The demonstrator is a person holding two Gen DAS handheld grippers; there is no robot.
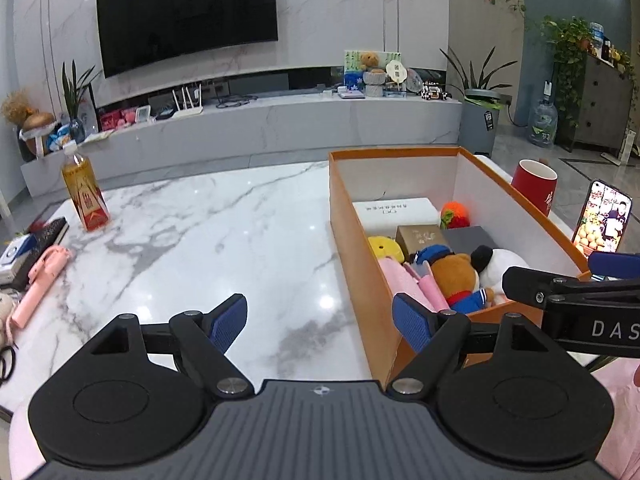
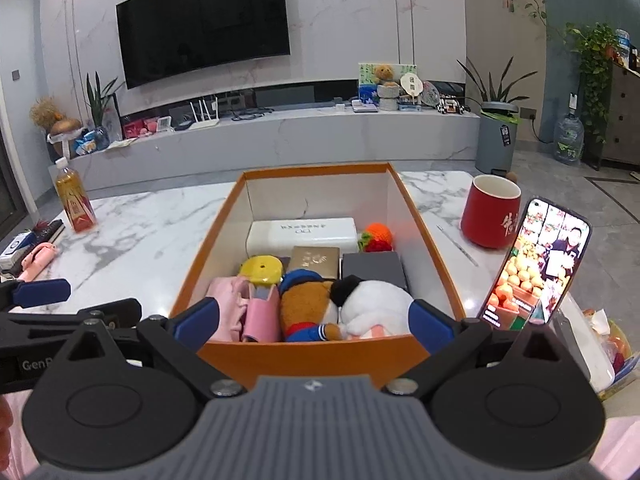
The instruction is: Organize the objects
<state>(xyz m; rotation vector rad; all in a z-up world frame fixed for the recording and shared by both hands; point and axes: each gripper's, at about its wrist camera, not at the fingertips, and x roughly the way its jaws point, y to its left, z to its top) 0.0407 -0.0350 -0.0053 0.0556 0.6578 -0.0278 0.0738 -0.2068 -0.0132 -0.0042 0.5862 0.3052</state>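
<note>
Where one orange box (image 2: 320, 350) sits, three plush toys (image 2: 304, 308), one red cup (image 2: 490, 218).

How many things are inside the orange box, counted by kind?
Soft toys: 4 (yellow toy, bear, white toy, orange toy)
Small boxes: 3 (white, gold, grey)
Pink pieces: 2 (cloth, case)
Total: 9

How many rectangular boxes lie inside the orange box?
3: a white box at the far end, a gold box before it, a dark grey box beside that. The plush toys may hide more.
</note>
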